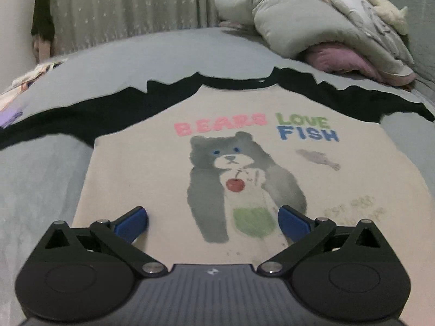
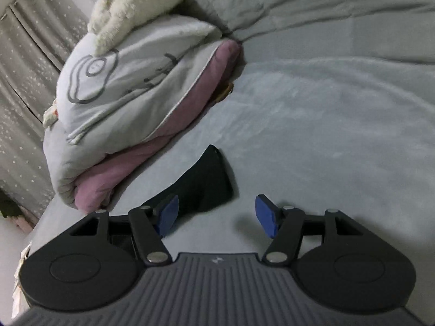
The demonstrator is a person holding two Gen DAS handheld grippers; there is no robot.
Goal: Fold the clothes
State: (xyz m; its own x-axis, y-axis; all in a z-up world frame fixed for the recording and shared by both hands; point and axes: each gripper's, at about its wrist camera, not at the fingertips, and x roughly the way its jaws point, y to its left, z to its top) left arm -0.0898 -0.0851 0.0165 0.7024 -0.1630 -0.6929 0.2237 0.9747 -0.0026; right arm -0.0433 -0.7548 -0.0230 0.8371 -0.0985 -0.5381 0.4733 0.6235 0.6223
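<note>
A cream T-shirt (image 1: 152,179) with black raglan sleeves (image 1: 54,119) lies spread flat and face up on the grey bed; its print shows a grey bear and the words "BEARS LOVE FISH". My left gripper (image 1: 212,212) hovers over the shirt's lower part, jaws wide open, blue pads (image 1: 133,222) on either side of the bear print and nothing held. In the right wrist view, the end of one black sleeve (image 2: 206,182) lies on the sheet just ahead of my right gripper (image 2: 216,198). That gripper is open, its left pad (image 2: 168,214) next to the sleeve and not gripping it.
A folded grey and pink quilt pile (image 1: 312,27) with a fluffy white piece on top sits at the bed's far right, close to the sleeve (image 2: 130,95). A patterned curtain (image 1: 122,5) hangs behind the bed. Small clothes (image 1: 27,78) lie at the far left edge. Grey sheet (image 2: 326,135) extends to the right.
</note>
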